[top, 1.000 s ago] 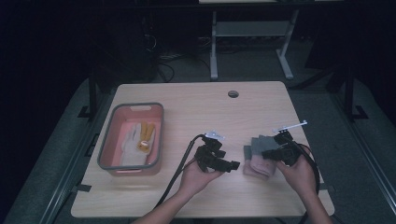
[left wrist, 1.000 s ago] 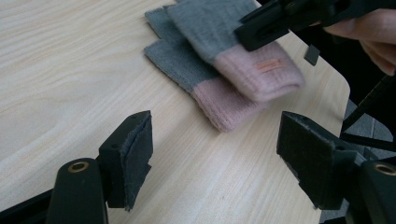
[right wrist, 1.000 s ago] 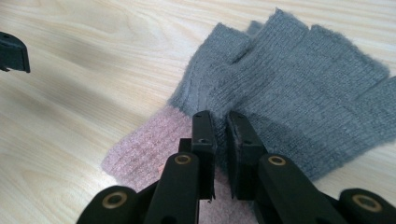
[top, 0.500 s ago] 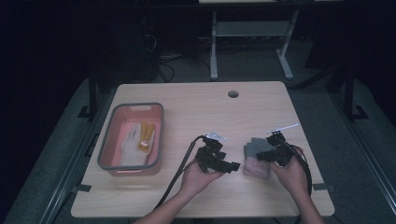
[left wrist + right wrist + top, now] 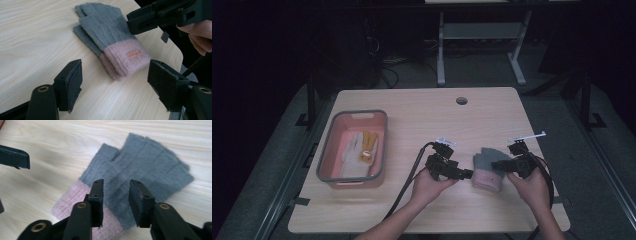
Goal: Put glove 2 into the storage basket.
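The right gripper [image 5: 115, 195] is hovering just over the glove [image 5: 140, 175], jaws parted narrowly and holding nothing, straddling the grey part near the pink cuff. The left gripper [image 5: 117, 85] is waiting beside the cuff with jaws spread wide and empty. The glove is lying flat on the table [image 5: 422, 110], its long axis running from cuff towards the person to fingers pointing away, so the right one looks nearer for a pinch.
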### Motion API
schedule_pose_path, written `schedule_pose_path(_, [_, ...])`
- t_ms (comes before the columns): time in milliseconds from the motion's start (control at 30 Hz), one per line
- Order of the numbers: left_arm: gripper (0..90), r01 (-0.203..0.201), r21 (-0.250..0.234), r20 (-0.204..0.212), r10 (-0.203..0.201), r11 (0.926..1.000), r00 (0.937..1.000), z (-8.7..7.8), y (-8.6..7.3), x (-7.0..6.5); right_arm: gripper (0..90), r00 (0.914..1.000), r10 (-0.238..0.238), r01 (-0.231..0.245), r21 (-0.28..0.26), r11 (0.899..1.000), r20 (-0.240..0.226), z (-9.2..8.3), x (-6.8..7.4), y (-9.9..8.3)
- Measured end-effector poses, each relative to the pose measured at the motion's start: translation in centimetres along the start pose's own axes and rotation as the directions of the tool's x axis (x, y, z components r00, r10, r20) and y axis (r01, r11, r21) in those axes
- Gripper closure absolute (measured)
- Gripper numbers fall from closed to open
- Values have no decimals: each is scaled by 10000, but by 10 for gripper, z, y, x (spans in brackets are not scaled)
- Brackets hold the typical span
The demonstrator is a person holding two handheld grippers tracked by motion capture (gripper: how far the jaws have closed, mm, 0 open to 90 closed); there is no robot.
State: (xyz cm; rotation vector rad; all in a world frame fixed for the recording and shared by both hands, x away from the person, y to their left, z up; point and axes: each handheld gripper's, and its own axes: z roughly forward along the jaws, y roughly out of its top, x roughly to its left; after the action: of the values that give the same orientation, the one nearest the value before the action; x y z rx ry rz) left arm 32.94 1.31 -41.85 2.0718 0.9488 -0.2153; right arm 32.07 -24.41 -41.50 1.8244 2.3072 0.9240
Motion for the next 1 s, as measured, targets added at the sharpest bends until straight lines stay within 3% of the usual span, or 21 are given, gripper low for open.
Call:
schedule_pose_path(233, [314,-24,131,106,22,9999,9999,14,7,-5,566,9993,348,-350,-163,9993,-138,-3,-11,-5])
schedule_pose_path(600, [329,483,404,305,-496,9980,9983,40,10,-2,534,9948,931,-947,-389,9947,-422,-2,-25,-12])
schedule_pose_path(767, [342,698,536,252,-712,9961,9971,51,8,-3,522,9930,1078,-1095,-325,9935,-491,4,-30,-16])
schedule_pose_path(1000, [366,671,793,167,-687,9946,9975,62,5,-5,501,9892,1327,-1352,-394,9900,-617,9,-35,-23])
